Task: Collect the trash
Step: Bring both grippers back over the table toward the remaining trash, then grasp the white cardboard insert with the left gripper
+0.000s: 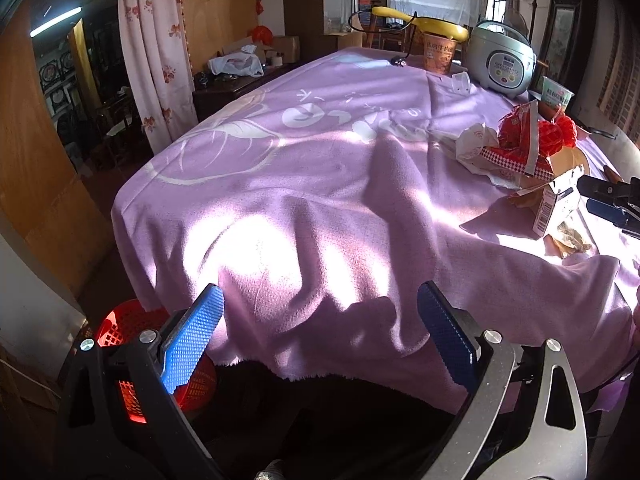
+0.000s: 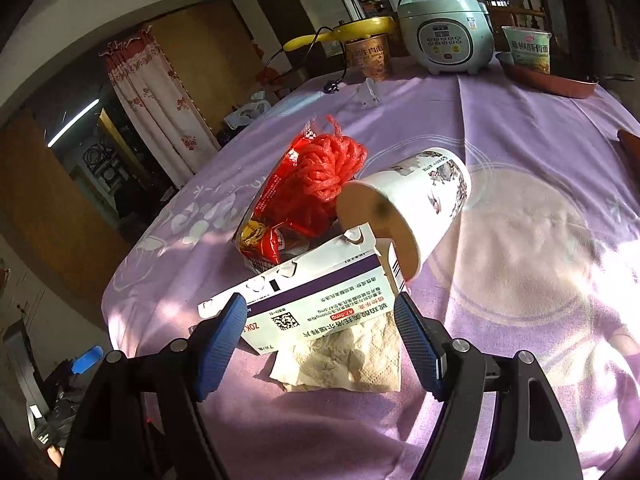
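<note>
My right gripper (image 2: 318, 334), jaws spread, is framing the white-and-purple cardboard medicine box (image 2: 316, 300) near the purple-clothed table's (image 2: 520, 280) front edge; closing risks toppling the tipped white paper cup (image 2: 404, 208) behind. My left gripper (image 1: 320, 334) is hanging open, empty.

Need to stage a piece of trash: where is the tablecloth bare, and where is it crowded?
Bare: the wide purple tablecloth left of the trash pile, and the sunlit stretch right of the paper cup. Crowded: around the medicine box, napkin and red netting; the far edge by the rice cooker.
</note>
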Demonstrator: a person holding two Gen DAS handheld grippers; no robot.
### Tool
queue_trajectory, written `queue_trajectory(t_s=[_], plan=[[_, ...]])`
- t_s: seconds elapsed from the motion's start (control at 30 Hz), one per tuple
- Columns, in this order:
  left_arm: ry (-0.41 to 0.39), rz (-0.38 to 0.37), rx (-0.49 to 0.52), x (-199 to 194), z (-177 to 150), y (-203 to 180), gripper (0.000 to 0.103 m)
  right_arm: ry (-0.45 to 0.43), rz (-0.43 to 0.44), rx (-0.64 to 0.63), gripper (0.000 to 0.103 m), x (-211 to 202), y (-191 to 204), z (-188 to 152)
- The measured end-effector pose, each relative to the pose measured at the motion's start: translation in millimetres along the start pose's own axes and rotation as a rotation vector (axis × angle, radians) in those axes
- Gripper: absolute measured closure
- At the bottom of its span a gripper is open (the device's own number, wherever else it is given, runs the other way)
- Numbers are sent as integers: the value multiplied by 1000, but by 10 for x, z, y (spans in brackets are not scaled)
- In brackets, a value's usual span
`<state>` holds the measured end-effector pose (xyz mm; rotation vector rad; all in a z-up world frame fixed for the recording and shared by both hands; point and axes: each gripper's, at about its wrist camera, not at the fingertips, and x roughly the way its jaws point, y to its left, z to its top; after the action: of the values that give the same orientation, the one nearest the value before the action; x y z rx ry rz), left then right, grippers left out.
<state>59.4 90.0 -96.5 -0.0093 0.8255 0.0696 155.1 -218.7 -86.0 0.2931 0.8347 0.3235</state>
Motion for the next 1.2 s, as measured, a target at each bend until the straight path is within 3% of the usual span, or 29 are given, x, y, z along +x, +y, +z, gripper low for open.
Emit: queue_trajectory(t_s=[0.23,0.37,0.57,0.8,0.93,1.13,1.2], plan=[[10,-9,-21,34,-19,58,9,-4,-166,-282,28,24,582,-222],[14,-25,-34,46,-34,89,9,19,-274,-359,27,195,760,-229],[9,-33,-42,24,-41,127,9,15,-402,-342,27,318,670,-148],[-10,-38,-19,-22,4,64,9,-40,-429,-167,27,-144,-64,-123],[-10,-55,0,-21,53,-37,9,-68,-374,-41,28,-409,-502,-160],[-29,-76,85,-49,152,-393,9,-79,-122,131,36,-513,-832,-143],[-40,-90,128,-62,194,-554,9,-83,-94,153,36,-512,-869,-139]])
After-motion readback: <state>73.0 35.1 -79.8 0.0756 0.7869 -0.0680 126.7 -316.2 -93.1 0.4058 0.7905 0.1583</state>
